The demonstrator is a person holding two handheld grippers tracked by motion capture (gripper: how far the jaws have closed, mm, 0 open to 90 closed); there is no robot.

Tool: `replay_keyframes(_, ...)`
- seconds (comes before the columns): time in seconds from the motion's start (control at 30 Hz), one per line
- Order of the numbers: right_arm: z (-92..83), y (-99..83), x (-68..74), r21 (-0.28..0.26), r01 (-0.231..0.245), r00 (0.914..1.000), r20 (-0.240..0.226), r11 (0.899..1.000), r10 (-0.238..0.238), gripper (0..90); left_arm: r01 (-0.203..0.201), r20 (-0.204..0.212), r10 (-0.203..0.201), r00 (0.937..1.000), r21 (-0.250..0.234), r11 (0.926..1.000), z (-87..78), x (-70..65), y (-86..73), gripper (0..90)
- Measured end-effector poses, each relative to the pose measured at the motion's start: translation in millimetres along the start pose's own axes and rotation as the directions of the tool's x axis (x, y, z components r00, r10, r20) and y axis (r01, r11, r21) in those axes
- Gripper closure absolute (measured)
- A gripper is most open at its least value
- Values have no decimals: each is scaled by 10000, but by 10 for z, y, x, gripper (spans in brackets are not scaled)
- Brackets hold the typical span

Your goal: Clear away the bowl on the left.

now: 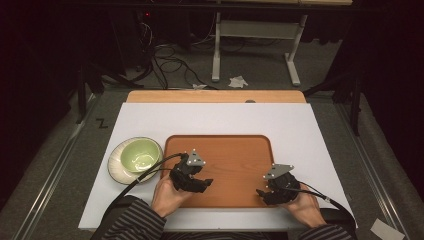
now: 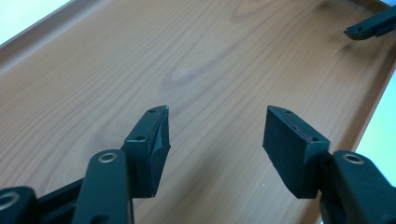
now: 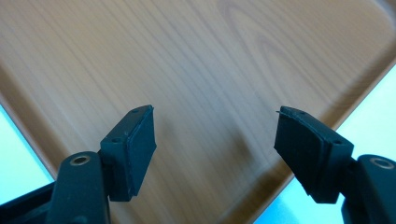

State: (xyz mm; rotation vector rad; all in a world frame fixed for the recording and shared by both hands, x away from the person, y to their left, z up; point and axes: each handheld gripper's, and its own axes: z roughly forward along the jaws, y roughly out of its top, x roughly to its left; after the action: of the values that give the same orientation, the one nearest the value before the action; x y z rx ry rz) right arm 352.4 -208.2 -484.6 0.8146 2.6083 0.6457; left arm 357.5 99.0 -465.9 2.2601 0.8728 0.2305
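A brown wooden tray (image 1: 225,150) lies on the white mat, and its grain shows under both pairs of jaws (image 2: 210,56) (image 3: 210,56). My left gripper (image 1: 206,183) hovers over the tray's near left part, open, with nothing between its pads (image 2: 215,140). My right gripper (image 1: 261,193) hangs over the tray's near right corner, also open and empty (image 3: 215,144). In the left gripper view a tip of the right gripper (image 2: 371,25) pokes in at the top right. A pale green bowl (image 1: 141,154) sits in a white ribbed dish (image 1: 116,162) just left of the tray.
The white mat (image 1: 215,117) covers a wooden table (image 1: 215,96). Beyond the table are a dark floor with cables (image 1: 170,65), white table legs (image 1: 216,55) and crumpled paper (image 1: 238,81). A paper scrap (image 1: 385,230) lies at the bottom right.
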Motion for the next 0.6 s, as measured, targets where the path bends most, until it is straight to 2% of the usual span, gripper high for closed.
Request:
replay_keyframes(0.13, 7, 2, 10, 51, -7, 10000, -33, 10000, 7, 304, -174, -75, 173, 9998, -91, 9998, -8, -20, -7, 396)
replay_keyframes(0.33, 8, -3, 3, 50, -143, 9998, -103, 9999, 143, 302, -144, -105, 144, 9998, -80, 9999, -4, -6, -1, 377)
replay_keyframes(0.5, 15, -6, 9, 43, -53, 9998, -180, 10000, 54, 301, -190, -133, 187, 9997, -225, 9996, -38, 4, 9, 357)
replay_keyframes(0.6, 17, -8, 11, 105, -29, 9998, -215, 9999, 32, 302, -402, -168, 397, 9991, -301, 9987, -54, 12, 9, 397)
